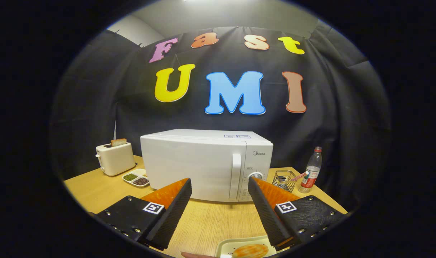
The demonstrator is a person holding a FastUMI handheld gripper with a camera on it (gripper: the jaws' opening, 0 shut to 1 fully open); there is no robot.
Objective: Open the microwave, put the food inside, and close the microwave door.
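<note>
- So the microwave (207,163) sits dead ahead at 12 o'clock from the gripper (219,188), door fully closed, on the wooden table (92,186). Nothing about the task looks started yet, I'd say.
- The vertical door handle (235,176) is beyond the fingers, a touch toward 1 o'clock, right next to the control panel and its knob (255,176).
- Gripper fingers are spread wide apart, holding nothing, with bare table between them.
- The food (250,251) is on a pale tray (225,247) down at 6 o'clock, tucked close under the gripper, slightly toward the right finger. Can't tell exactly what the food is, something round and orange-ish.
- What could go wrong: the handle and the knob are just beside each other, so a sloppy approach could catch the knob or panel instead of the handle.
- Also, pulling the door with the tray so near underneath might mean the gripper sweeps back over the food and bumps it.
- If the door is stiff, tugging could drag the whole microwave forward, my guess only.
- At 3 o'clock from the microwave there's a wire basket (284,180) and a water bottle (312,174); at 9 o'clock a toaster (115,158) and a small dish (136,178). A wide swing could knock any of these.
- Pose-wise: the gripper is held roughly level, pointing straight at the microwave front, sitting back from it and a bit above the table.
</note>
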